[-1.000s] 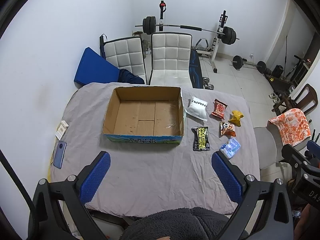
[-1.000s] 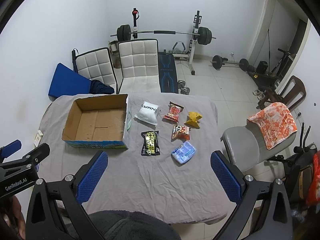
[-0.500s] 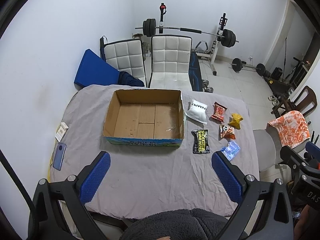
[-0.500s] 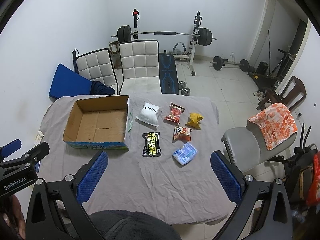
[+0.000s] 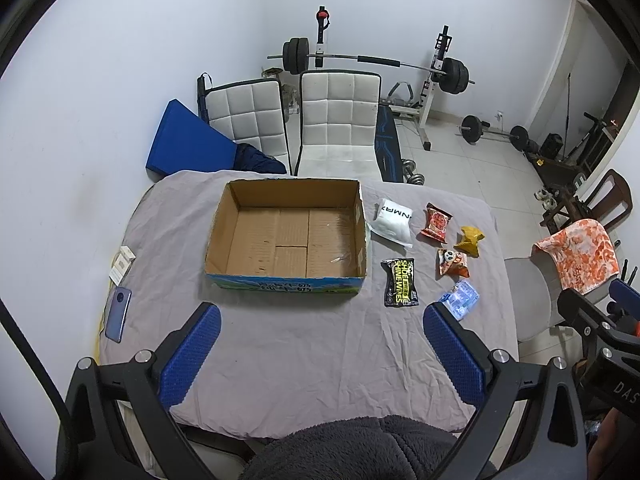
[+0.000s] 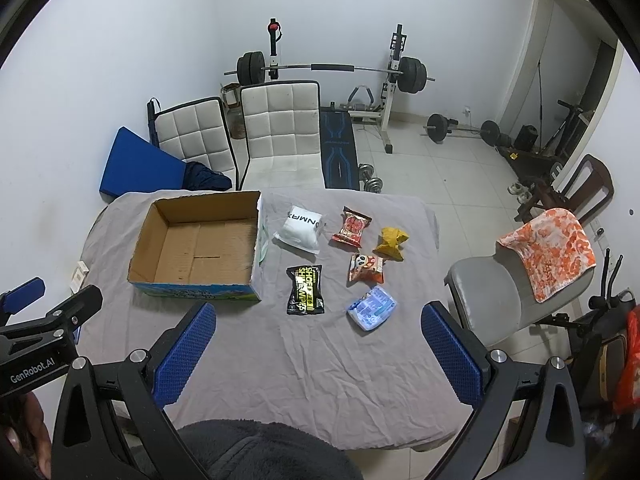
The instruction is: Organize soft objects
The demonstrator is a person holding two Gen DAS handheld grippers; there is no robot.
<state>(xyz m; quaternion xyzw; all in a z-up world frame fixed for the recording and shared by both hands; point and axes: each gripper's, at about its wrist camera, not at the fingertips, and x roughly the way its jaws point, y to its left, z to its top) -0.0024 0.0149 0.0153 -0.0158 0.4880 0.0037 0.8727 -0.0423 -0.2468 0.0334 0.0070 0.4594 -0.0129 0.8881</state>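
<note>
Above near table edge (image 5: 320,416): both grippers' fingers (image 5: 192,354) (image 6: 450,354) wide, holding nothing; bare cloth before cardboard box (image 5: 286,236).

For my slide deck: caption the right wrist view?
Open right claw above table, six soft packets beside an empty cardboard box.
</note>
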